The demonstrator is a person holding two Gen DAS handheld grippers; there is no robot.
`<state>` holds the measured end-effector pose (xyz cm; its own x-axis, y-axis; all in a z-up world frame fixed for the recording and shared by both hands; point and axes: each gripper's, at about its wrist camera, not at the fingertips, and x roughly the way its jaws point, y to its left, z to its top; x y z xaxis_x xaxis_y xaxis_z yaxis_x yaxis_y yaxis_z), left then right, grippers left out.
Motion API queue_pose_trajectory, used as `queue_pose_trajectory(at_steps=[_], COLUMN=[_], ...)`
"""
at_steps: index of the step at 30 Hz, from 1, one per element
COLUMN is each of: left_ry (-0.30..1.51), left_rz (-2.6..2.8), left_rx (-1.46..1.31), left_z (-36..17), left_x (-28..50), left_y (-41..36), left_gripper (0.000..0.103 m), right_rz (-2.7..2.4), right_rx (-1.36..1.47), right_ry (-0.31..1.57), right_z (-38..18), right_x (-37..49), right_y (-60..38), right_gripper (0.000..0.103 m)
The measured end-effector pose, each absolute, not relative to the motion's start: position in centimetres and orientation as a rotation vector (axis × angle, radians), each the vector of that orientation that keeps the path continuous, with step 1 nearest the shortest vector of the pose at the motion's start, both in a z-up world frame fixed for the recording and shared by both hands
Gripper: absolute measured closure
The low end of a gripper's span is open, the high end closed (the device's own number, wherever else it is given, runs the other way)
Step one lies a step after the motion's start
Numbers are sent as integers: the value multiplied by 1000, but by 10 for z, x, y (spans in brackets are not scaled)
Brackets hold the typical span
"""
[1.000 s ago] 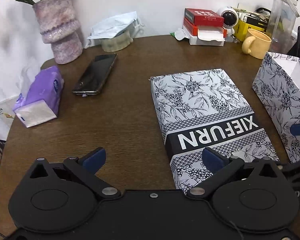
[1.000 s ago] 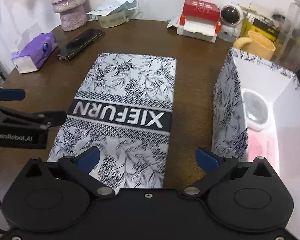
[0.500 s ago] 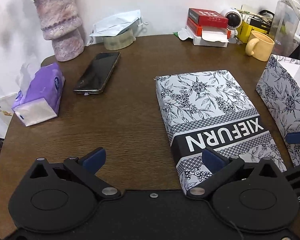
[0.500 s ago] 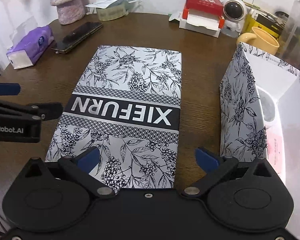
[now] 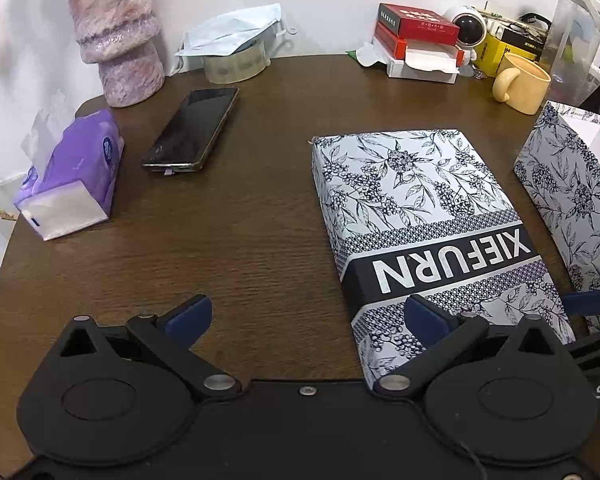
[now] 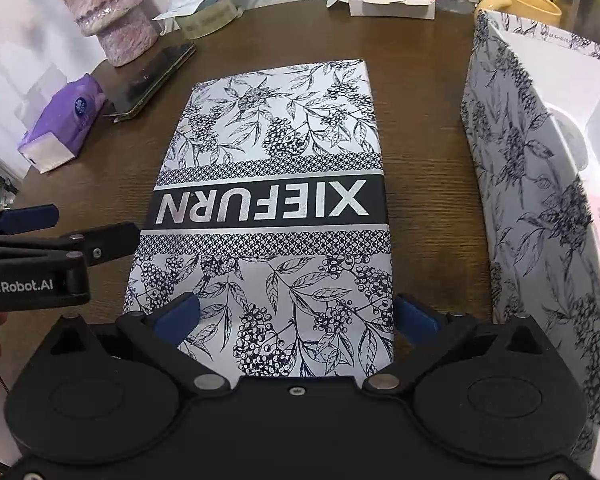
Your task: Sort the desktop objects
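The patterned box lid (image 6: 272, 216) lay flat on the tabletop (image 5: 228, 240), printed side up, with its long axis running away from the cameras toward the wall. Its near short end sat right between the fingers of the right gripper (image 6: 296, 314), which stood wide open and held nothing; the lid's width looked about as wide as that spread. The left gripper (image 5: 308, 312) was also open and empty, set off to the lid's left, with only its right finger over the lid's near left corner. So the right hand was the better placed of the two, lined up squarely with the lid's long axis, while the left would have to come in from the side.

Just to the right of the lid, with a strip of bare wood between them, stood the open box (image 6: 540, 184) in the same pattern, something pale resting inside it. Farther left lay a phone (image 5: 192, 130) and a purple tissue pack (image 5: 74, 178), with a vase (image 5: 118, 40), a roll of tape (image 5: 236, 60), a red and white box (image 5: 418, 46) and a yellow mug (image 5: 524, 84) along the back.

Compared with a second earlier, both grippers had drawn closer to the lid and lower, the right one now centred on its near end, and the fingers were as open as before.
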<state>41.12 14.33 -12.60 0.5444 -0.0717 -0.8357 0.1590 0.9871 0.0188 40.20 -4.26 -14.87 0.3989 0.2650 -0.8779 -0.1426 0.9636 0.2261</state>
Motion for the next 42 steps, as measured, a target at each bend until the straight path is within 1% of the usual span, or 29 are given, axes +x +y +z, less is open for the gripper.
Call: queue_pose_trajectory(at_steps=[8,23,29,42], left_ry=[1033,1122,1154,1132], left_rz=[-169,-220,-245,-233], left_rx=[42,-65,-55,-82], left_z=[-128,-143,-153,-156], left_x=[411,432,429,427], left_y=[145,116,101,97], left_gripper=[0,0,0,0], right_rz=[286,379,401,398], right_rx=[144,157,174,174], right_ry=[1125,1085,1089,1087], right_z=[-151,-160,-165,-167], right_x=[397,410,411,409], right_y=[-40,-52,-55,-58], right_gripper=[0,0,0,0])
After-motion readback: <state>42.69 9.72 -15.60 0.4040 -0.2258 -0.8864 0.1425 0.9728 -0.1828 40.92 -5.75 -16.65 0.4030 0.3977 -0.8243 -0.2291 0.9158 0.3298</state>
